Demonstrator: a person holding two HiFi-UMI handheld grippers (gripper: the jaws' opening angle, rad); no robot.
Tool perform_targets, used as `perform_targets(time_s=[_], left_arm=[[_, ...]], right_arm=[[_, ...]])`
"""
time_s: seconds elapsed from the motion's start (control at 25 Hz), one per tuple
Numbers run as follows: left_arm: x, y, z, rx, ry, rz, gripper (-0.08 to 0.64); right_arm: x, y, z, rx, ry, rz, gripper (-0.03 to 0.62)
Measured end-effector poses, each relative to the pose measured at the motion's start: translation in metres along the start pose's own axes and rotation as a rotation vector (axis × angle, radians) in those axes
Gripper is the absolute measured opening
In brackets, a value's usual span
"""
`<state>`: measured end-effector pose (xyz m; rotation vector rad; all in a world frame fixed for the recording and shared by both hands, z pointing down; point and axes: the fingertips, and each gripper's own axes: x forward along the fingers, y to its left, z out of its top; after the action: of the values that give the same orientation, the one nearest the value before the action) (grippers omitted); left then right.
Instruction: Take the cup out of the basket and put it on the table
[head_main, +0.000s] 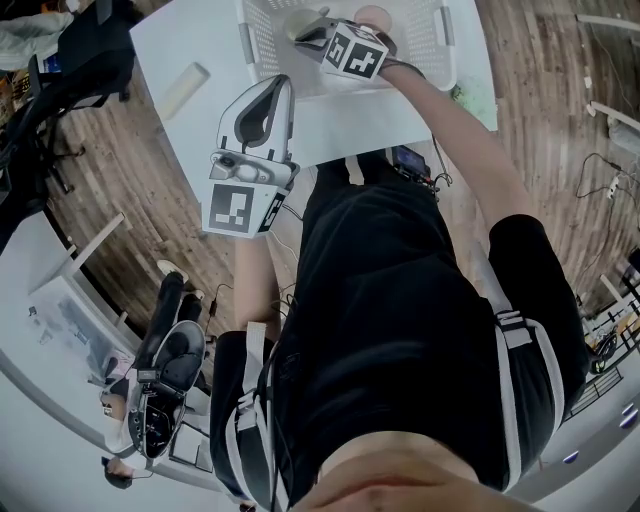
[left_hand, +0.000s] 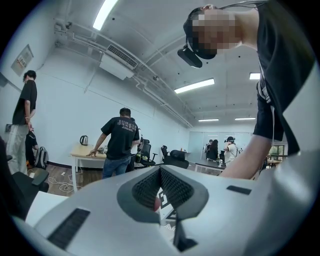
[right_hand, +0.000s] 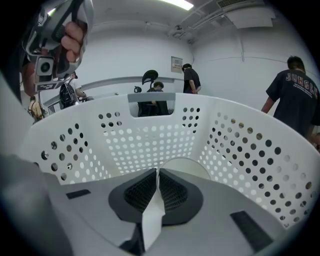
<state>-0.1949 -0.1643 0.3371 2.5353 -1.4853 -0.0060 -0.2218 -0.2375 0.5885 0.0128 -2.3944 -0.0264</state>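
Right gripper (right_hand: 157, 172): fingers clenched on the cup (right_hand: 187, 165) rim.
Cup: inside the basket (right_hand: 250, 150), not lifted clear.
Left gripper (left_hand: 159, 170): fingers closed, empty.
Remaining: lift-out, placement on table (head_main: 340, 125).

Left gripper (left_hand: 160, 170): jaws together, nothing between them, pointing into the room.
Right edge: the holder's bare arm (left_hand: 247, 157) under a black sleeve.
Middle: person in black T-shirt (left_hand: 120, 142) leaning on a wooden desk (left_hand: 82, 153) — kettle (left_hand: 84, 140) on it.
Far left: another person (left_hand: 22, 120), standing.
Beyond: office chairs (left_hand: 175, 159).
Ceiling: strip lights (left_hand: 195, 86) — lit.
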Motion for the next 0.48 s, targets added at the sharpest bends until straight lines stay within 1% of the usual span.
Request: perform_targets(time_s=[0.24, 0.36, 0.48], left_arm=[[-0.006, -0.005, 0.004, 0.010, -0.012, 0.004, 0.017], [-0.007, -0.010, 0.007, 0.018, -0.021, 0.001, 0.017], [-0.010, -0.016, 0.012, 0.029, -0.034, -0.002, 0.017]], right_arm=[[-0.035, -0.004, 0.033, 0.015, -0.108, -0.047, 0.034], [-0.063, -0.006, 0.058, 0.015, -0.172, -0.080, 0.034], [-0.096, -0.002, 0.081, 0.005, -0.219, -0.095, 0.032]])
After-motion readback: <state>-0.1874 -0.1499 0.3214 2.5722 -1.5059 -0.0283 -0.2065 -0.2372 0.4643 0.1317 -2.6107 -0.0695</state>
